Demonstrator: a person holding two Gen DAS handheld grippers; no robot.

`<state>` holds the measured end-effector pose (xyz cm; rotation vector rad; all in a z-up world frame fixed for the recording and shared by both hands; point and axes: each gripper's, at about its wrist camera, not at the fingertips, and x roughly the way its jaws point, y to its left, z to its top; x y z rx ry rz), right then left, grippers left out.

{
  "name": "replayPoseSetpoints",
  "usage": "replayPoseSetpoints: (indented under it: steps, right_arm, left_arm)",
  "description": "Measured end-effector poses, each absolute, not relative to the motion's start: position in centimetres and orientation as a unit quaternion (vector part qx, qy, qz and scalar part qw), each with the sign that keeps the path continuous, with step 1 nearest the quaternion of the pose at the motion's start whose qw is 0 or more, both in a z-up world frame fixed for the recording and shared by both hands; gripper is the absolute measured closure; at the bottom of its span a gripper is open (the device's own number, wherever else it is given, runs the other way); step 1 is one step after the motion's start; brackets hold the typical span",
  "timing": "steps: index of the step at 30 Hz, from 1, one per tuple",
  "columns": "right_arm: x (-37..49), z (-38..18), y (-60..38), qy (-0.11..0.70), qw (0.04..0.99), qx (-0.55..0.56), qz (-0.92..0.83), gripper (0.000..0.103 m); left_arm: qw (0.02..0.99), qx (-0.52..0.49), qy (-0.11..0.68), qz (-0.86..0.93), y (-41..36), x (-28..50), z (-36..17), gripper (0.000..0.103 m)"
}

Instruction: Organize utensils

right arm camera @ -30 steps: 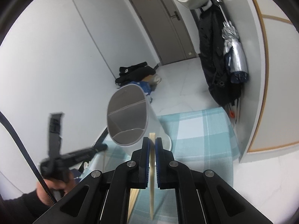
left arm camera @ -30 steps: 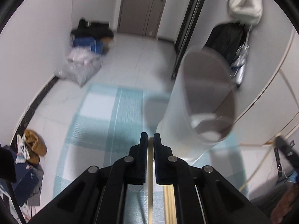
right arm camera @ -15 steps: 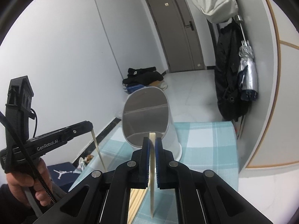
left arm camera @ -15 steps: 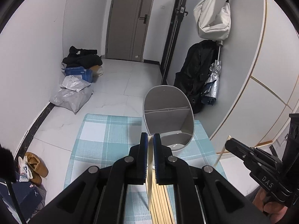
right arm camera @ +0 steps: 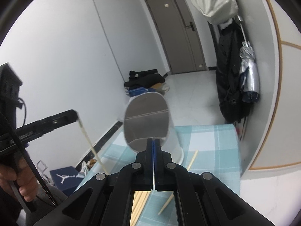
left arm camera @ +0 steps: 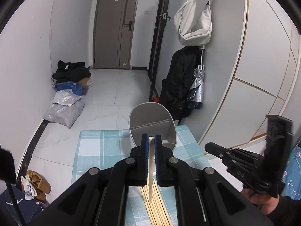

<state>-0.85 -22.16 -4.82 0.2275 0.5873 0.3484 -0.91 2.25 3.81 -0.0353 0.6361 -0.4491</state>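
A white oval utensil holder (left arm camera: 152,125) with an inner divider stands on the checked teal cloth (left arm camera: 97,150); it also shows in the right wrist view (right arm camera: 146,120). My left gripper (left arm camera: 151,141) is shut on a pale wooden chopstick (left arm camera: 150,169) just before the holder's rim; it also shows in the right wrist view (right arm camera: 76,115) with the chopstick (right arm camera: 90,141) hanging down. My right gripper (right arm camera: 153,143) is shut with nothing between its fingers, near the holder's front. A loose chopstick (right arm camera: 178,180) lies on the cloth. A bundle of chopsticks (left arm camera: 158,205) lies under my left gripper.
The table's right edge meets a curved grey cabinet (left arm camera: 263,75). A black coat and silver umbrella (left arm camera: 197,86) hang on the wall. Bags and boxes (left arm camera: 67,94) lie on the floor at left. A blue shoebox (right arm camera: 64,179) sits on the floor.
My right gripper no longer holds its chopstick, and one now lies loose on the cloth beside the holder. Both grippers have drawn back and up from the holder. My left gripper still holds its chopstick.
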Motion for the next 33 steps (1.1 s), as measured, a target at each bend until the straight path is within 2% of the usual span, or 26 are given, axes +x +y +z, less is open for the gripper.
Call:
replayPoseSetpoints:
  steps: [6, 8, 9, 10, 16, 20, 23, 24, 33]
  right_arm:
    - [2.3, -9.2, -24.2, 0.393, 0.901, 0.129, 0.134, 0.099]
    - [2.9, -10.8, -24.1, 0.412, 0.896, 0.114, 0.123, 0.088]
    - [3.3, -11.8, -24.0, 0.426, 0.89, 0.109, 0.121, 0.079]
    - [3.9, -12.9, -23.8, 0.441, 0.882, 0.111, 0.127, 0.077]
    - [5.4, -16.5, -20.7, 0.481, 0.865, 0.086, 0.117, 0.073]
    - [5.3, -17.9, -18.7, 0.491, 0.866, 0.031, 0.089, 0.075]
    - [4.3, -18.0, -17.9, 0.474, 0.877, -0.006, 0.075, 0.093]
    - [4.1, -18.0, -17.8, 0.476, 0.876, -0.011, 0.077, 0.095]
    - [-1.6, -17.4, -18.1, 0.536, 0.831, -0.014, 0.149, 0.1]
  left_arm:
    - [0.926, -0.029, 0.309, -0.216, 3.1, -0.9, 3.4, 0.1]
    - [0.927, -0.033, 0.307, -0.211, 3.4, -0.9, 3.2, 0.1]
    - [0.928, -0.035, 0.306, -0.209, 3.5, -0.9, 3.1, 0.101]
    - [0.928, -0.037, 0.306, -0.208, 3.7, -0.8, 3.0, 0.101]
    - [0.928, -0.062, 0.307, -0.199, 4.9, -0.2, 2.2, 0.1]
    - [0.926, -0.079, 0.31, -0.202, 5.6, 0.1, 1.8, 0.101]
    - [0.926, -0.078, 0.308, -0.203, 5.7, 0.1, 1.7, 0.101]
    - [0.926, -0.08, 0.308, -0.205, 5.8, 0.1, 1.6, 0.101]
    - [0.922, -0.096, 0.308, -0.214, 6.6, 0.2, 1.4, 0.101]
